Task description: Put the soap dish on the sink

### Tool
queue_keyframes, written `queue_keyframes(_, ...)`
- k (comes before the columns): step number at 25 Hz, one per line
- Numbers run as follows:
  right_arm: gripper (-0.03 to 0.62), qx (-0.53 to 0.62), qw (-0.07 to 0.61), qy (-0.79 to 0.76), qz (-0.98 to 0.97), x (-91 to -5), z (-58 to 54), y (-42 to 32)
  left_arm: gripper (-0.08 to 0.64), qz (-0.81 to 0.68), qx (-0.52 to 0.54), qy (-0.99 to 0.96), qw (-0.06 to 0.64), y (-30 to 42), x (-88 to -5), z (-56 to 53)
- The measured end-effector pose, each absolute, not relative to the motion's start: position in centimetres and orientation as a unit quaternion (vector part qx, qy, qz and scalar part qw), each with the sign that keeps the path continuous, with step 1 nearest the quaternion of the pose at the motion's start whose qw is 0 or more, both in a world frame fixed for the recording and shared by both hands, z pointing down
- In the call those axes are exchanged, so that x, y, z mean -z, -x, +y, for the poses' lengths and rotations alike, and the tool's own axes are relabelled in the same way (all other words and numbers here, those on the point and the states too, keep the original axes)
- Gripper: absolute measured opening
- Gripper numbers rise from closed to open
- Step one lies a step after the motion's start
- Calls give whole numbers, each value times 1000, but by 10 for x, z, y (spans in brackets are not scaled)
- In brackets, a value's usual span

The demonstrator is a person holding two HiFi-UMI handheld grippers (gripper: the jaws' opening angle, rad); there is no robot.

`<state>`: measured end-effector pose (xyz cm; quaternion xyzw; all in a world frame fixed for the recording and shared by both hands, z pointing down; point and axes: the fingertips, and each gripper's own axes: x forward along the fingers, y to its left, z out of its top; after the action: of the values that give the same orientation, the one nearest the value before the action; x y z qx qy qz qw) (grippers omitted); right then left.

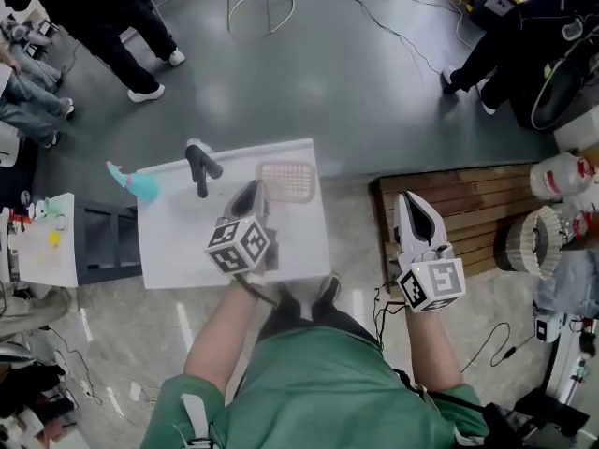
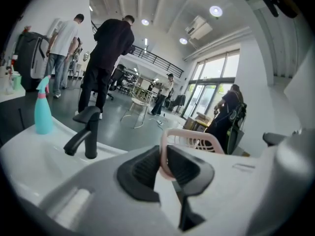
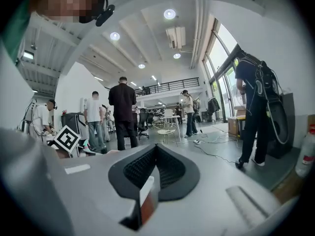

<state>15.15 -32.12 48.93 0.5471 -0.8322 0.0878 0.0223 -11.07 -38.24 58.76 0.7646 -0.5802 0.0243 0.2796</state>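
Observation:
A pale pink slotted soap dish (image 1: 286, 181) lies flat on the back right part of the white sink (image 1: 299, 241). My left gripper (image 1: 251, 197) is shut on the soap dish's near rim (image 2: 165, 160), just right of the black faucet (image 1: 200, 166). The dish (image 2: 197, 140) shows beyond the jaws in the left gripper view, with the faucet (image 2: 84, 138) to the left. My right gripper (image 1: 416, 217) hovers over the wooden pallet (image 1: 487, 211), away from the sink. It is shut with nothing between its jaws (image 3: 156, 173).
A teal spray bottle (image 1: 136, 183) stands at the sink's back left corner. A dark cabinet (image 1: 105, 241) and a white side table (image 1: 42, 241) sit left of the sink. Large jugs (image 1: 560, 178) stand right of the pallet. People stand on the grey floor beyond, and cables (image 1: 393, 26) lie there.

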Motion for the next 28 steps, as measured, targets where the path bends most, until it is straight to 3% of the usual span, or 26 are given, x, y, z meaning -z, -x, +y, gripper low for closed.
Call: queue_keyframes(28,-9,-148,84,-565,-807,-562,-366,-162,48,-606,-123,-677,398,108,-766,-487)
